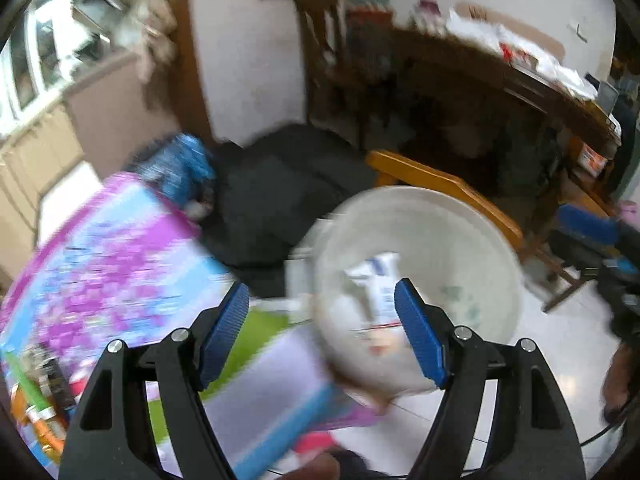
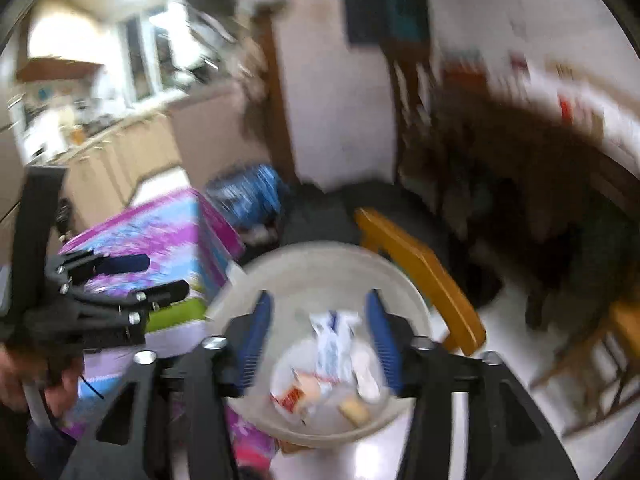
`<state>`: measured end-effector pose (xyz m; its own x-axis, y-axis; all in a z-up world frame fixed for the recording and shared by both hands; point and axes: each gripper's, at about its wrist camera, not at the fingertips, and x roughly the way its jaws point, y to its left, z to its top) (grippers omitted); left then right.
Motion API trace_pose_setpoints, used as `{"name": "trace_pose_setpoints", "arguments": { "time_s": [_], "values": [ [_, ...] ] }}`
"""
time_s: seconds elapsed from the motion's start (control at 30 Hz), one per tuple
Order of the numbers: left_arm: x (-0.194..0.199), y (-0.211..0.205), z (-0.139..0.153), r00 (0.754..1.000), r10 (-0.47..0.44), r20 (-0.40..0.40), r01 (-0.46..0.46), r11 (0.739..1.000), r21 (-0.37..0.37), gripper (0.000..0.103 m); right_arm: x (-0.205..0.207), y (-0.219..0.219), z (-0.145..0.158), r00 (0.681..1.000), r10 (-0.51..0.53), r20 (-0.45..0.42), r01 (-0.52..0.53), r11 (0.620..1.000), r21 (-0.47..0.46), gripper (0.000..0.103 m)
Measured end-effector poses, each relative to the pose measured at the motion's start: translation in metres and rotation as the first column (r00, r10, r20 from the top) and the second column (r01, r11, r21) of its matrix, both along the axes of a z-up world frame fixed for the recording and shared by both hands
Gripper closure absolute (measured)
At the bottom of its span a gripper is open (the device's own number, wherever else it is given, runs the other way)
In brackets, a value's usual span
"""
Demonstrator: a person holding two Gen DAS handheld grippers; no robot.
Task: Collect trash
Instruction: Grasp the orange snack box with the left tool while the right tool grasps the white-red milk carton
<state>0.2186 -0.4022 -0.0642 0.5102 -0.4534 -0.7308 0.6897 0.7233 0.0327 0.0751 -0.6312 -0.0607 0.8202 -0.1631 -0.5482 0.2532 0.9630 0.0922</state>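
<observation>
- The right gripper [image 2: 318, 342] stands released, its blue pads [image 2: 256, 344] well apart with nothing between them; it hangs over the white bin [image 2: 320, 264], angled down into it.
- The left gripper [image 1: 320, 332] is also spread wide and holds nothing. In its own view the pads [image 1: 224, 332] frame the near rim of the bin [image 1: 480, 216] and the edge of a purple-and-blue patterned box [image 1: 112, 264] beside it.
- From the right wrist view the left gripper [image 2: 158, 278] shows at the left over the patterned box [image 2: 160, 232], fingers pointing right, with a hand [image 2: 24, 376] gripping its handle.
- The bin holds the trash: a white-and-blue wrapper [image 2: 334, 340], a red-and-orange packet [image 2: 298, 392] and a small tan piece [image 2: 354, 410], all lying on the bottom. Both views are smeared by motion, so what exactly these scraps are I cannot tell.
- In the left wrist view the wrapper [image 1: 380, 280] shows inside the bin, just beyond the fingertips.
- A yellow wooden chair [image 2: 424, 276] stands just behind the bin, touching or nearly touching its rim; a blue bag [image 2: 256, 192] and a dark heap [image 1: 280, 188] lie beyond the box.
</observation>
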Motion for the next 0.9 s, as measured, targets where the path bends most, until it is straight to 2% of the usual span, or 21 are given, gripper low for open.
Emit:
{"name": "trace_pose_setpoints", "arguments": {
  "time_s": [0.03, 0.1, 0.2, 0.3, 0.37, 0.47, 0.5, 0.57, 0.63, 0.67, 0.73, 0.8, 0.9],
  "values": [
    [0.001, 0.032, 0.002, 0.998, 0.047, 0.035, -0.047, 0.999, -0.009, 0.031, -0.005, 0.019, -0.003, 0.999, 0.047, 0.020, -0.047, 0.999, -0.003, 0.037],
    [0.008, 0.095, 0.002, 0.989, 0.139, 0.046, -0.137, 0.990, -0.034, 0.031, -0.007, 0.042, -0.012, 0.994, 0.102, 0.033, -0.103, 0.995, 0.015, 0.037],
    [0.017, 0.195, 0.004, 0.952, 0.304, 0.031, -0.301, 0.950, -0.084, 0.031, 0.000, 0.079, -0.030, 0.981, 0.188, 0.045, -0.191, 0.979, 0.077, 0.036],
    [0.025, 0.298, 0.001, 0.879, 0.477, 0.004, -0.473, 0.873, -0.118, 0.031, 0.017, 0.116, -0.042, 0.967, 0.252, 0.029, -0.254, 0.962, 0.100, 0.036],
    [0.035, 0.357, -0.007, 0.824, 0.564, -0.056, -0.566, 0.814, -0.133, 0.031, 0.032, 0.144, -0.048, 0.951, 0.309, 0.018, -0.309, 0.943, 0.122, 0.036],
    [0.061, 0.418, -0.016, 0.759, 0.636, -0.138, -0.651, 0.743, -0.156, 0.031, 0.050, 0.183, -0.049, 0.927, 0.375, -0.003, -0.372, 0.921, 0.118, 0.036],
    [0.073, 0.431, -0.020, 0.751, 0.636, -0.180, -0.660, 0.734, -0.158, 0.031, 0.056, 0.195, -0.050, 0.918, 0.397, -0.009, -0.393, 0.912, 0.121, 0.036],
    [0.097, 0.444, -0.027, 0.737, 0.632, -0.240, -0.672, 0.726, -0.150, 0.031, 0.066, 0.213, -0.050, 0.908, 0.420, -0.020, -0.414, 0.901, 0.130, 0.036],
    [0.119, 0.443, -0.038, 0.753, 0.579, -0.313, -0.639, 0.757, -0.137, 0.031, 0.073, 0.229, -0.052, 0.900, 0.436, -0.032, -0.428, 0.894, 0.134, 0.036],
    [0.129, 0.439, -0.042, 0.754, 0.571, -0.324, -0.631, 0.768, -0.114, 0.030, 0.076, 0.233, -0.052, 0.898, 0.438, -0.038, -0.430, 0.893, 0.135, 0.036],
    [0.142, 0.431, -0.052, 0.773, 0.545, -0.324, -0.595, 0.801, -0.072, 0.027, 0.083, 0.242, -0.055, 0.895, 0.443, -0.053, -0.432, 0.890, 0.145, 0.036],
    [0.153, 0.429, -0.062, 0.763, 0.559, -0.323, -0.600, 0.799, -0.033, 0.027, 0.090, 0.245, -0.057, 0.893, 0.445, -0.069, -0.431, 0.889, 0.157, 0.036],
    [0.159, 0.434, -0.071, 0.760, 0.548, -0.349, -0.598, 0.800, -0.045, 0.027, 0.103, 0.247, -0.059, 0.879, 0.467, -0.091, -0.446, 0.876, 0.184, 0.036]
  ]
}}
